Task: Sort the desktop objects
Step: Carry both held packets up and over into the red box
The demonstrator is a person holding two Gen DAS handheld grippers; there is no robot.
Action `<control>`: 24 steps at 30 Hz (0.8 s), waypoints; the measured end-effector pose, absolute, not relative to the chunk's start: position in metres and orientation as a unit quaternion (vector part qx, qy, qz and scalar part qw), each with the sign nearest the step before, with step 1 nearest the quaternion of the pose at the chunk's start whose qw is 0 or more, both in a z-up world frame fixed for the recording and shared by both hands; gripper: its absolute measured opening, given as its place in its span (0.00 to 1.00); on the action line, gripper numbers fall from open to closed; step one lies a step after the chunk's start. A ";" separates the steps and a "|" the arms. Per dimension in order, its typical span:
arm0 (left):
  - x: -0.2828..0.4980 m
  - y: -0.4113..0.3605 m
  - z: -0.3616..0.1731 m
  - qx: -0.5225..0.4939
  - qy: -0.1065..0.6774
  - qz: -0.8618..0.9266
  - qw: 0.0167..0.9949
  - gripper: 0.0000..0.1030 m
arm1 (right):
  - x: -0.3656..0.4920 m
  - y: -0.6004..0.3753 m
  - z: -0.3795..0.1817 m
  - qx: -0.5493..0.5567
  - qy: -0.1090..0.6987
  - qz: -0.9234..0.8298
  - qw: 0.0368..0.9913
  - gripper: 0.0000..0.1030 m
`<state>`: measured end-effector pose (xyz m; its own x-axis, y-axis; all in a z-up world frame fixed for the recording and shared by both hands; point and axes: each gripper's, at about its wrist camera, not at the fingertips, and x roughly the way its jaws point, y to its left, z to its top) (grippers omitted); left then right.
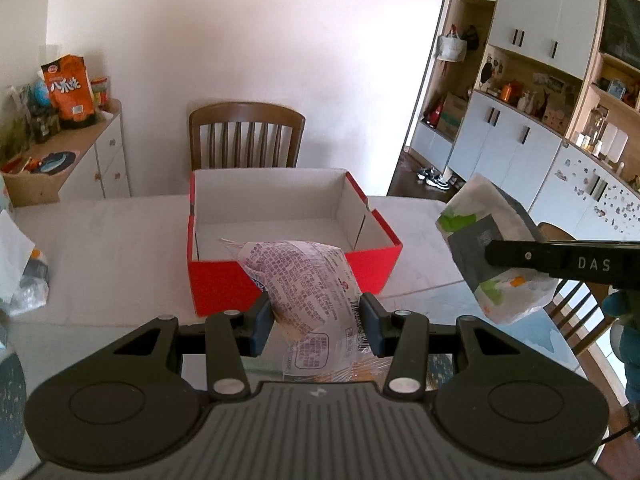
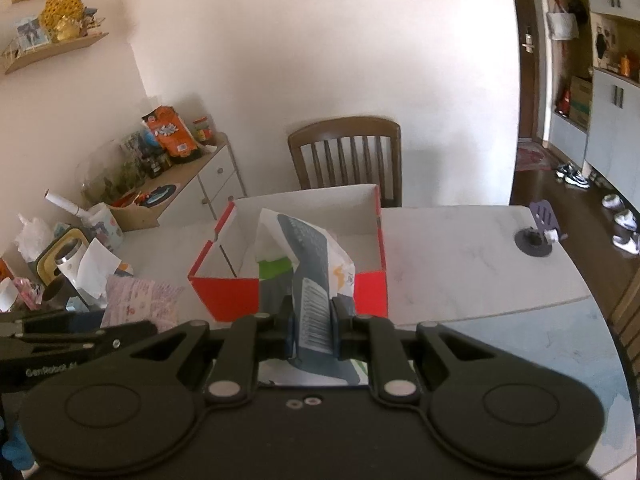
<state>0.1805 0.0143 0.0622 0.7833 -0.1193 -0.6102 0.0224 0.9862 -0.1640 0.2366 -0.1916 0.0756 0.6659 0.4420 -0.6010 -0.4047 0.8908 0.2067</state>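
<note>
A red cardboard box (image 1: 224, 284) with a white empty inside stands on the white table; it also shows in the right wrist view (image 2: 370, 292). My left gripper (image 1: 316, 320) is shut on a clear snack packet with purple print (image 1: 304, 276), held in front of the box's near wall. My right gripper (image 2: 312, 320) is shut on a grey, white and green packet (image 2: 308, 252), held just before the box. That packet (image 1: 480, 232) and the right gripper's finger (image 1: 560, 262) show at the right of the left wrist view. The purple packet (image 2: 136, 300) shows at the left of the right wrist view.
A wooden chair (image 1: 246, 136) stands behind the table. A low cabinet (image 1: 100, 148) with snack bags is at the back left. Cups, tissue and clutter (image 2: 68, 256) crowd the table's left side. A purple stand (image 2: 542, 220) sits far right on the table.
</note>
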 end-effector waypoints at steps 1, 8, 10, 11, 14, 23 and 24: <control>0.184 0.014 0.063 -0.075 0.327 -0.036 0.941 0.44 | 0.239 -0.189 0.077 0.023 0.335 0.234 0.912 0.16; 0.216 0.018 0.068 -0.073 0.323 -0.027 0.943 0.44 | 0.263 -0.181 0.089 0.018 0.326 0.245 0.913 0.16; 0.224 0.019 0.069 -0.072 0.320 -0.027 0.944 0.44 | 0.270 -0.179 0.090 0.019 0.326 0.249 0.912 0.16; 0.229 0.019 0.070 -0.072 0.319 -0.027 0.945 0.44 | 0.274 -0.177 0.091 0.019 0.326 0.250 0.912 0.16; 0.240 0.019 0.071 -0.067 0.316 -0.030 0.946 0.44 | 0.284 -0.173 0.093 0.016 0.324 0.253 0.912 0.16; 0.273 0.028 0.067 -0.067 0.318 -0.034 0.945 0.44 | 0.315 -0.163 0.092 0.015 0.322 0.259 0.911 0.17; 0.277 0.029 0.066 -0.066 0.318 -0.033 0.945 0.44 | 0.319 -0.161 0.091 0.015 0.324 0.259 0.910 0.17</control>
<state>0.2769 0.0290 0.0661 0.7951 -0.1043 -0.5975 0.0206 0.9892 -0.1452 0.3188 -0.1610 0.0913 0.6568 0.4800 -0.5816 -0.4612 0.8659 0.1939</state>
